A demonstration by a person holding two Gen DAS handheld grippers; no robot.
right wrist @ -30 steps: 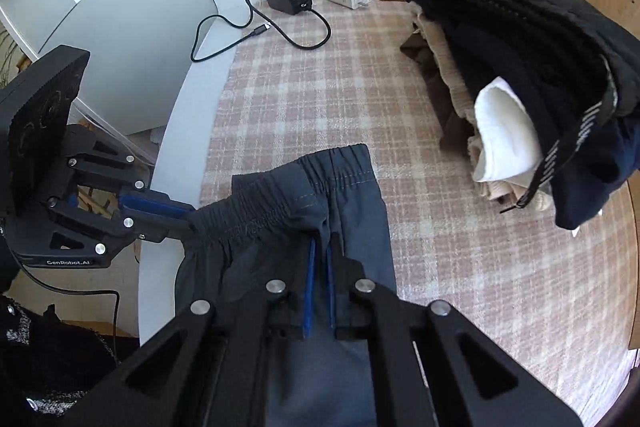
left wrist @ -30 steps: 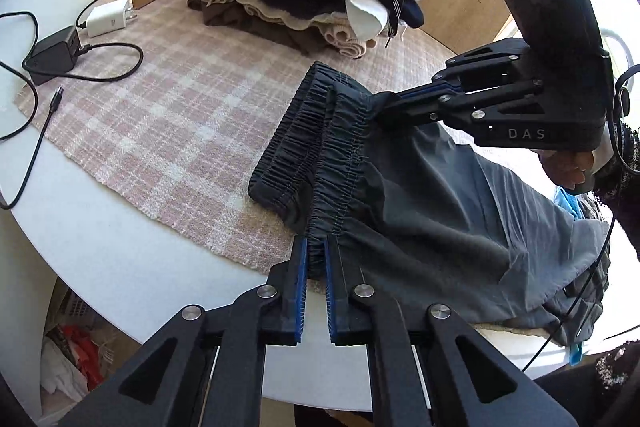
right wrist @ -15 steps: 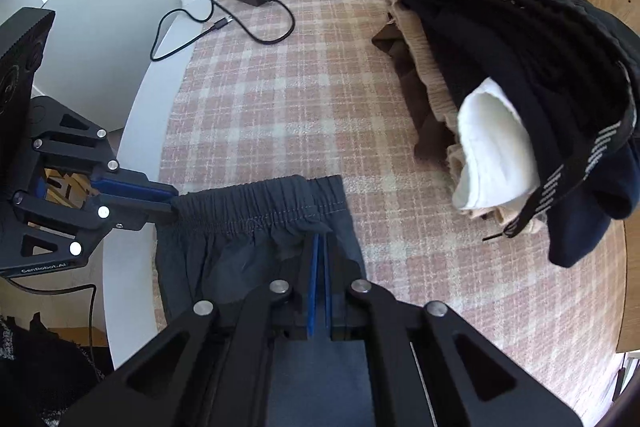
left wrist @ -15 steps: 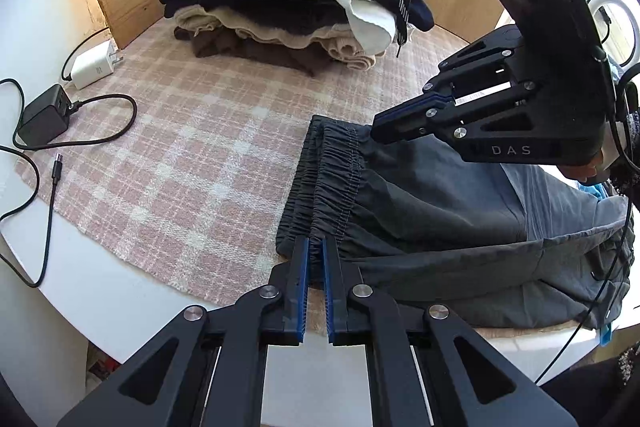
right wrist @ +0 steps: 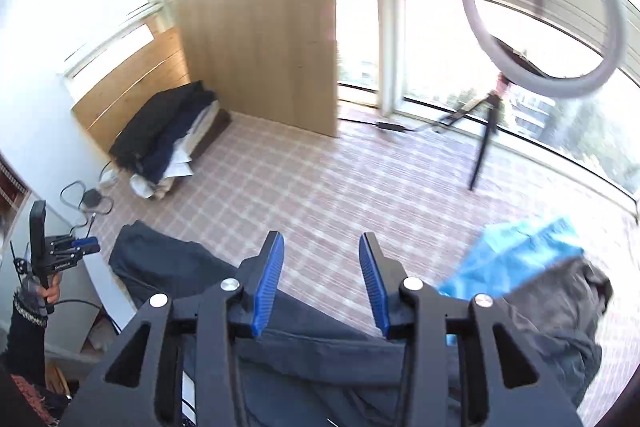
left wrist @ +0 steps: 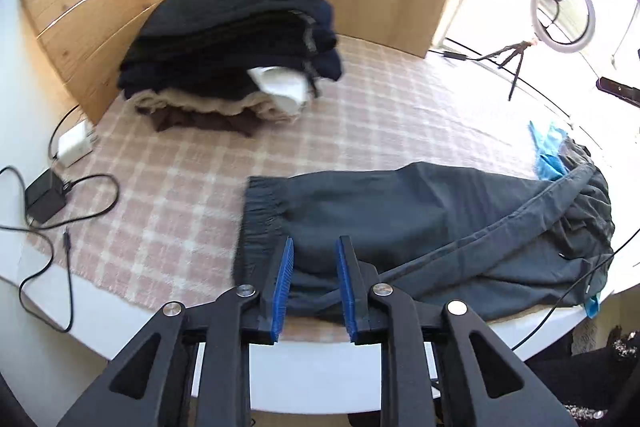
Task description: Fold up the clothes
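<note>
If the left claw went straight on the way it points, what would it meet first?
Most likely the grey trousers: the left claw, jaws opening with nothing between them, points down at the fabric near the waistband, though depth is unclear.

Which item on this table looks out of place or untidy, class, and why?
The grey trousers lie flat at the waistband, but their leg end is bunched at the table's edge over a blue garment, unlike the neat folded stack.

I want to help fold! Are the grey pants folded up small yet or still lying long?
Still long. The grey pants lie stretched across the checked cloth, waistband to legs, unlike the folded pile.
</note>
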